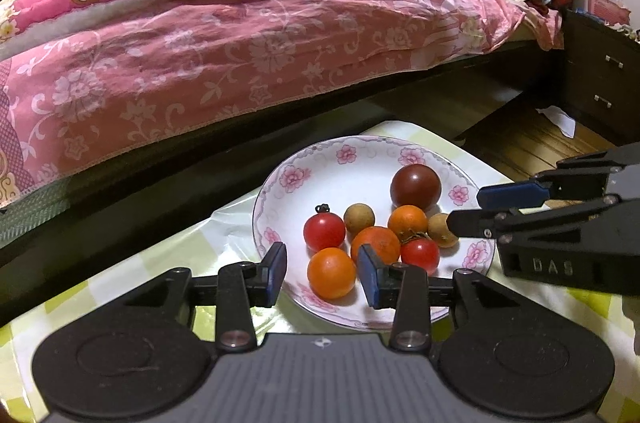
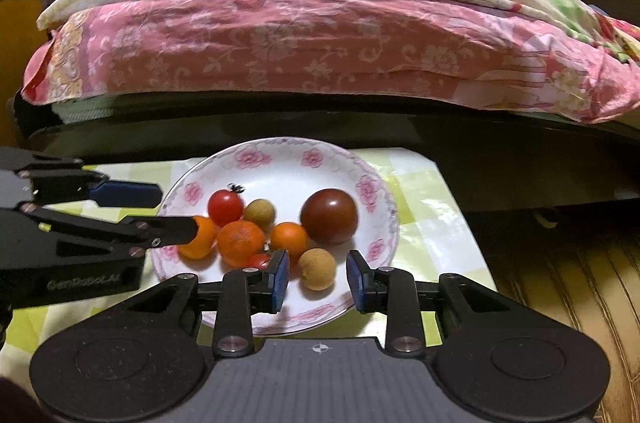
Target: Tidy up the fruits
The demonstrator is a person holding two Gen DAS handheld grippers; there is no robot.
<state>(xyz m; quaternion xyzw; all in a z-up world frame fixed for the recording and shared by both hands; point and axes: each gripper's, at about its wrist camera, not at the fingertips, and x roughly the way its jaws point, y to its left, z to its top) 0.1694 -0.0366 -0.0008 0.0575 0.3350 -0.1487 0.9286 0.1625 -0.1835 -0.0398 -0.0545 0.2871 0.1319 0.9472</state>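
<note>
Near the plate's (image 1: 280,183) front rim, left gripper (image 1: 322,273) and right gripper (image 2: 317,277) hang parted, empty; the longan (image 2: 317,269) looks light, brittle-shelled: pinch gently across its middle.

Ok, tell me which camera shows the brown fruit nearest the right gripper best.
The right wrist view: the brown fruit lies whole on the plate, just ahead of the open right gripper. In the left wrist view, that fruit is partly hidden behind the right gripper's finger.

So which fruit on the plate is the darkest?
The big round dark maroon fruit at the back right of the plate. It is the largest; the others are bright red, orange or tan.
</note>
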